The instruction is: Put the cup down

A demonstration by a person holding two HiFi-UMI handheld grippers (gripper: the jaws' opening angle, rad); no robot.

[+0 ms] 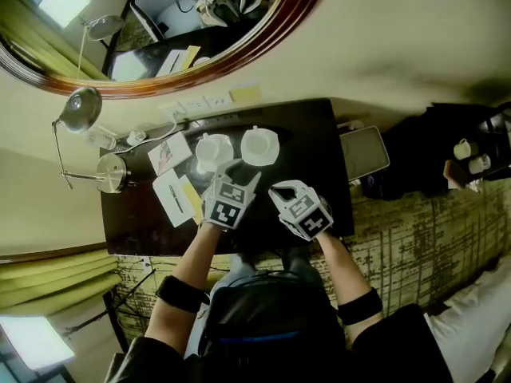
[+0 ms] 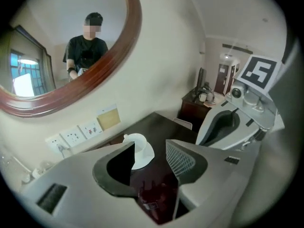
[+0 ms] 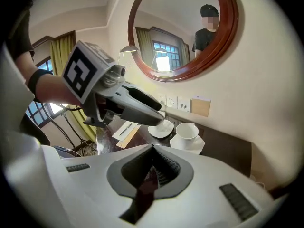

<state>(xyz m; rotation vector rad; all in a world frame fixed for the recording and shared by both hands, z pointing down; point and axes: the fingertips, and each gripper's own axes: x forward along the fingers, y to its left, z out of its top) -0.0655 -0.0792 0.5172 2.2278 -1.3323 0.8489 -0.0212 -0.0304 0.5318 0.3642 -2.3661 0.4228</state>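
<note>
L gripper (image 2: 150, 144) jaws apart, empty, R gripper (image 3: 153, 149) clenched; white cup (image 2: 137, 147) upright on white saucer (image 2: 148, 156), handle (image 2: 127, 137) seemingly toward wall (image 2: 161, 65).

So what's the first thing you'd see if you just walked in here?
The big oval mirror in its wooden frame on the wall, with a person reflected in it. Below it, two white cups on saucers, the left cup and the right cup, sit side by side on the dark desk. The left gripper, open and empty, and the right gripper, shut, hang just before them.

head view looks down; gripper views (low, close) share the desk (image 1: 315, 130).
</note>
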